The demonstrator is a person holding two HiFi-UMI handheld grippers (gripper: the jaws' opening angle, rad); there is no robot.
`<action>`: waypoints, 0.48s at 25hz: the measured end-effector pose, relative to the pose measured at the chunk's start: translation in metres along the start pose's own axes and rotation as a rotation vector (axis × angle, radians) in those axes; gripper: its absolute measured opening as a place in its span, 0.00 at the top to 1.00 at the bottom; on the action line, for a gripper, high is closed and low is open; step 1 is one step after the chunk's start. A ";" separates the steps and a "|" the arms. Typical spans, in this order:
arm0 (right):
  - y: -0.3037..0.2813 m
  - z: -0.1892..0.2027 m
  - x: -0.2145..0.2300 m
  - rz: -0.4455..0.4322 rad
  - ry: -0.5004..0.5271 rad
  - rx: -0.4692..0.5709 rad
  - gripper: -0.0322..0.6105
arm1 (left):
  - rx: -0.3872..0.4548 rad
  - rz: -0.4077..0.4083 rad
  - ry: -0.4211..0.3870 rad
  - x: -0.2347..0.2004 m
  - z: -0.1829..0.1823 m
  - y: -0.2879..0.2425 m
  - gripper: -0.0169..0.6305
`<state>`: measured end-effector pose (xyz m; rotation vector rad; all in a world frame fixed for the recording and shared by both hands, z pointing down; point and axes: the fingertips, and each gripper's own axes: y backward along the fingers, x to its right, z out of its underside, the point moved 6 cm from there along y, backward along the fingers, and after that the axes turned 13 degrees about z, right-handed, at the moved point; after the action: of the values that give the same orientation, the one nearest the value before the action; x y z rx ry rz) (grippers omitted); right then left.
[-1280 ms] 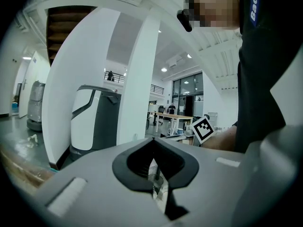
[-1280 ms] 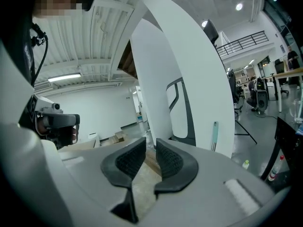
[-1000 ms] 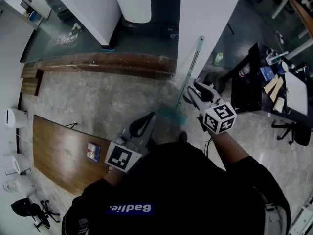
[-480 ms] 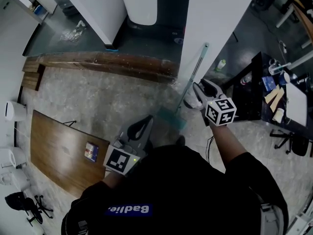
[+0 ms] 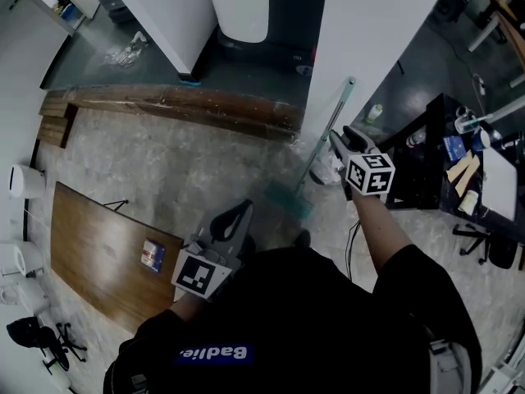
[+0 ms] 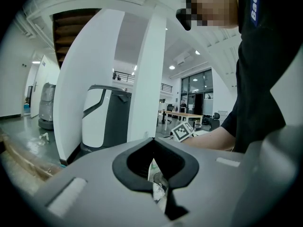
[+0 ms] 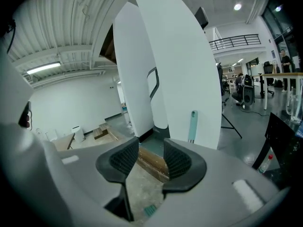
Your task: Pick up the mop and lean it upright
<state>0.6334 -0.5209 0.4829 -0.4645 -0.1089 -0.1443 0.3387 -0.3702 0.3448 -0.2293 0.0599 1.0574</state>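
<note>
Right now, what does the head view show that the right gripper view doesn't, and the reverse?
Head view only: the left claw, the wooden board and the full shaft of the mop. Right gripper view only: the right claw with its jaws apart and opening, nothing between them. Both: the mop's handle top against the white pillar.

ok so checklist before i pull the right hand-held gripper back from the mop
1. Mop handle leaning upright on the pillar: ok
2. Mop head down on the floor: ok
3. Right hand-held gripper jaws opening, nothing between them: ok
4. Left hand-held gripper shut, away from the mop: ok
5. Mop stays put unsupported: cannot tell
</note>
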 end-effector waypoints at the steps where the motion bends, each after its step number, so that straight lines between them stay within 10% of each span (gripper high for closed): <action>1: -0.006 0.000 0.003 0.007 -0.004 -0.005 0.68 | -0.001 -0.002 0.000 -0.001 0.000 0.000 0.94; 12: -0.065 0.012 0.046 0.086 -0.065 -0.097 0.66 | -0.026 -0.046 0.013 -0.009 0.001 0.006 0.94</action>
<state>0.6670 -0.5783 0.5284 -0.5704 -0.1462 -0.0498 0.3292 -0.3744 0.3463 -0.2594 0.0523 1.0114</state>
